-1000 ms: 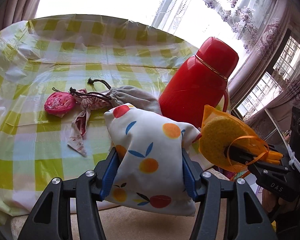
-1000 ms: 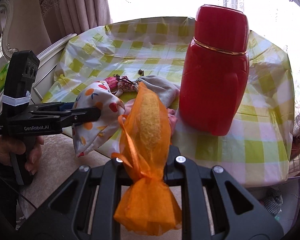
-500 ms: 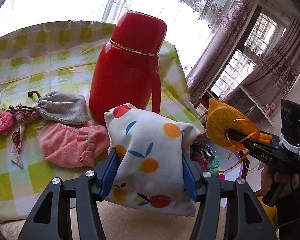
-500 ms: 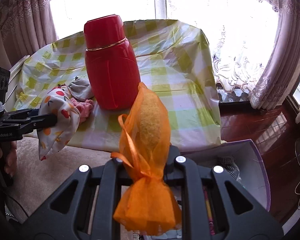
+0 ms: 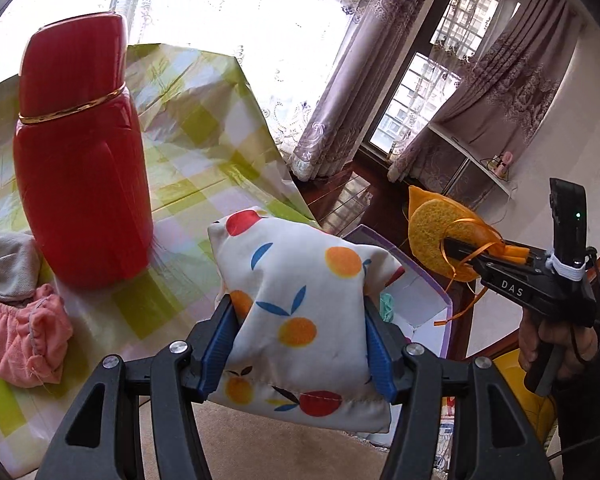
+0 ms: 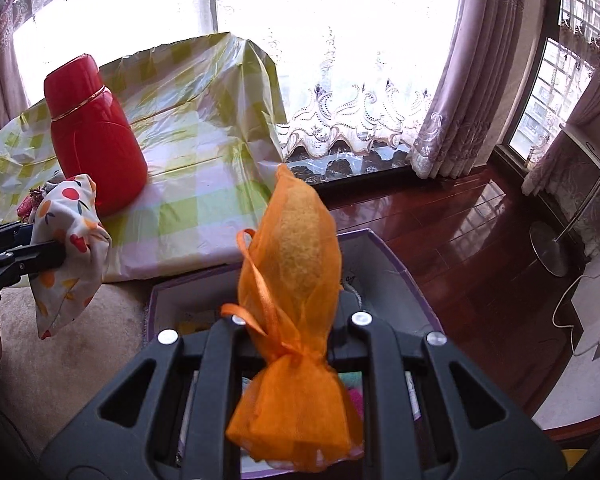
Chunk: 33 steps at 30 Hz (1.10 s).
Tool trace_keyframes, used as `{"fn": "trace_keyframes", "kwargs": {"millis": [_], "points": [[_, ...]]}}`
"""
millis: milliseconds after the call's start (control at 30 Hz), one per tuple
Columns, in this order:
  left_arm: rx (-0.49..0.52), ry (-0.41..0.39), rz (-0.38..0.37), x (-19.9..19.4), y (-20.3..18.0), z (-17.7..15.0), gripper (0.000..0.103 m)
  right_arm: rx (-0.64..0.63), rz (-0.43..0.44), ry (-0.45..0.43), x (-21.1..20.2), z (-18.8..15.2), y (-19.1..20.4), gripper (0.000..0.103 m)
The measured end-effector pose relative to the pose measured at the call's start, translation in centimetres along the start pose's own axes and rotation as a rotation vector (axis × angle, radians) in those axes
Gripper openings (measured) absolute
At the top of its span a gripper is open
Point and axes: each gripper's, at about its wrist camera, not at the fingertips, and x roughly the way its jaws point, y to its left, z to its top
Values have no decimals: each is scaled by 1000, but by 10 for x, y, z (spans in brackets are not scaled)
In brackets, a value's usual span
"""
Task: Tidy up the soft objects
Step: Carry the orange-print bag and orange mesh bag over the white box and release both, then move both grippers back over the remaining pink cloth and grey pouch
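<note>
Pouch [image 6: 296,280], orange mesh, stands lengthwise away from the right gripper [image 6: 296,344] clamping its tied neck; left gripper [image 5: 300,332] squeezes the fruit-print bag [image 5: 300,312] sideways.

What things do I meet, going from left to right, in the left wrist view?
Grey pouch and pink cloth → red flask → fruit-print pouch, held in the left gripper → orange mesh bag → right gripper.
</note>
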Motion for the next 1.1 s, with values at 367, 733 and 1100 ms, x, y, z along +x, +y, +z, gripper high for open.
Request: {"fn": "trace_keyframes", "kwargs": {"millis": [367, 733, 1100], "points": [[44, 49, -80, 43, -47, 11, 67, 60, -147, 23, 3, -5, -47, 19], [-8, 86, -45, 53, -37, 12, 77, 121, -199, 64, 10, -12, -67, 72], [-7, -66, 278, -8, 0, -9, 78, 52, -80, 36, 8, -6, 8, 87]]}}
